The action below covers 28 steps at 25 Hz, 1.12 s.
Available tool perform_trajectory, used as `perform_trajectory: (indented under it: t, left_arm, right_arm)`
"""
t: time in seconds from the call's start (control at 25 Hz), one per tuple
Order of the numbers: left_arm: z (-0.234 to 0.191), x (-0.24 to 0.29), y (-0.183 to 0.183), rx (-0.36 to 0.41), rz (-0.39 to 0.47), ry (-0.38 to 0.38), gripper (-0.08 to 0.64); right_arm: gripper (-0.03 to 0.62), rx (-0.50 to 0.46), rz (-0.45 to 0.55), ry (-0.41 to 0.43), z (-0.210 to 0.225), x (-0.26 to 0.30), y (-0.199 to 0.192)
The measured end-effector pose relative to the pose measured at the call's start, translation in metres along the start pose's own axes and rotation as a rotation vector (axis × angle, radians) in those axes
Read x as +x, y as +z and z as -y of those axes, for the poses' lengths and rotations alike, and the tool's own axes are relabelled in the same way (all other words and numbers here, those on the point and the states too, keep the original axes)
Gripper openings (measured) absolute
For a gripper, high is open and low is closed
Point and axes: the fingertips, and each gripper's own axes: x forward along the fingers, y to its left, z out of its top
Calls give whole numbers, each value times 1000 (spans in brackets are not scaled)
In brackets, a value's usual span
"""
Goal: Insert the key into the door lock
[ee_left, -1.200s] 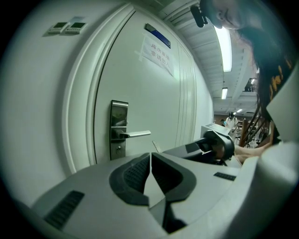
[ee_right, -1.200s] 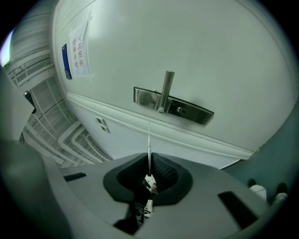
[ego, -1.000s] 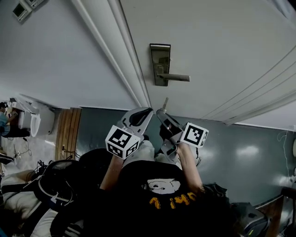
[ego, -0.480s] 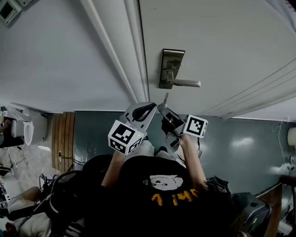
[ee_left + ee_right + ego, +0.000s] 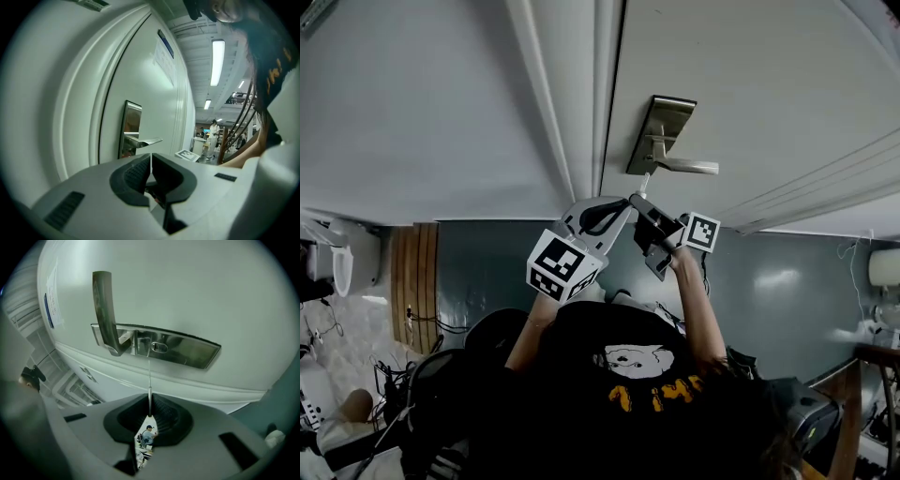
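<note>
Metal key (image 5: 149, 385) pinched in right gripper (image 5: 149, 416), tip below lock (image 5: 159, 348).

The key (image 5: 149, 390) lies just below the lock (image 5: 158, 348).

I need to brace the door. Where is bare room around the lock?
Bare door panel right of the lock plate, above the lever. Narrow strip between plate and door frame. Crowded below the plate: key, right hand-held gripper, left hand-held gripper.
</note>
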Motion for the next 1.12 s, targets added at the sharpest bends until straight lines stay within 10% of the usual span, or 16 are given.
perform_trajectory:
  t: [1.12]
  left_arm:
    - [-11, -5, -19, -31, 38, -5, 17]
  right_arm:
    - [21, 63, -2, 65, 15, 11, 35]
